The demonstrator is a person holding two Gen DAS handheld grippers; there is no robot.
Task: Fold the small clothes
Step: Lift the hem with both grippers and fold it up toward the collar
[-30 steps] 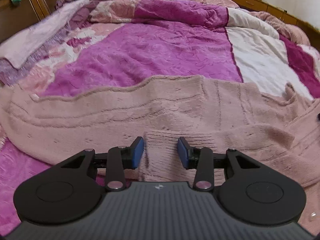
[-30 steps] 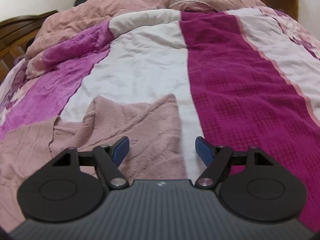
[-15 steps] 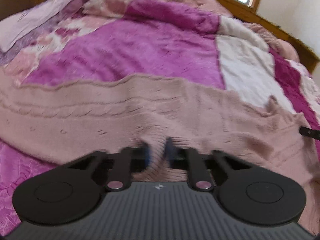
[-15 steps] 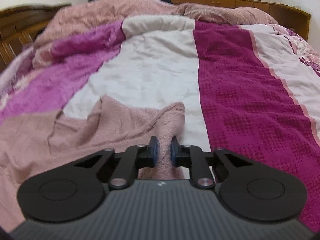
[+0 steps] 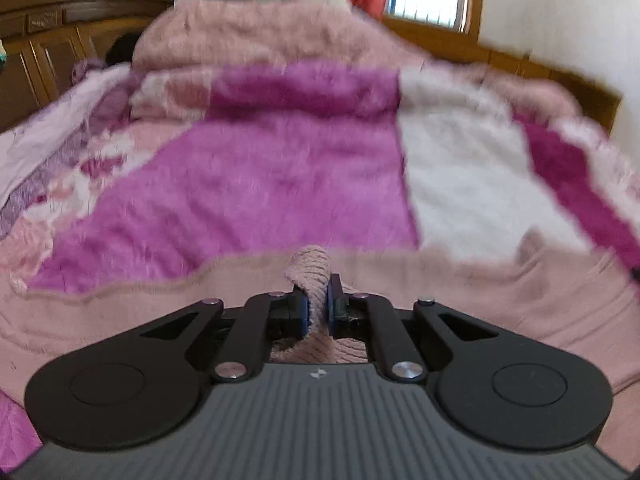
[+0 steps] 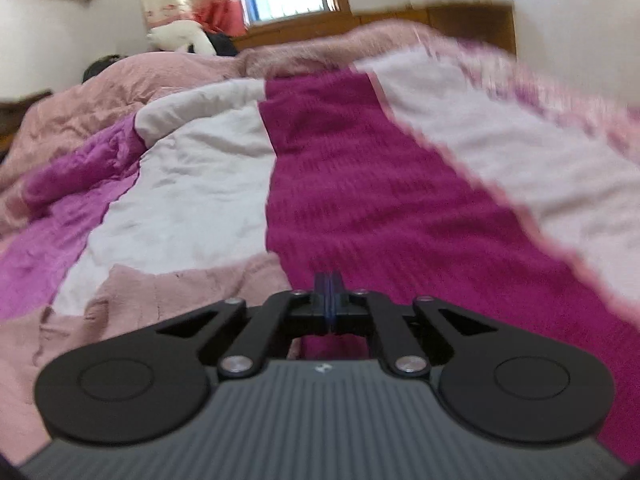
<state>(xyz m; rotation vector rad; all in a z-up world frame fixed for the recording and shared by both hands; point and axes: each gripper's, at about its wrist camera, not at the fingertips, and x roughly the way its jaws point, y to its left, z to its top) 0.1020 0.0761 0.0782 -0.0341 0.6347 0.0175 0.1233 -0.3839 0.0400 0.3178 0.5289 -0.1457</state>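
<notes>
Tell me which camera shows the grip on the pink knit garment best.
Left wrist view. There the left gripper is shut on a ribbed fold of the pink knit garment, which sticks up between the pads. The right wrist view shows only flat garment at lower left; the right gripper looks shut with no cloth visible.

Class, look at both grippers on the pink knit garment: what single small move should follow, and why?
Probably reopen the right gripper and re-grasp. The left gripper pinches a ribbed fold of the pink knit garment, but the right's pads meet with no cloth visible between them, so it seems to hold nothing.
</notes>
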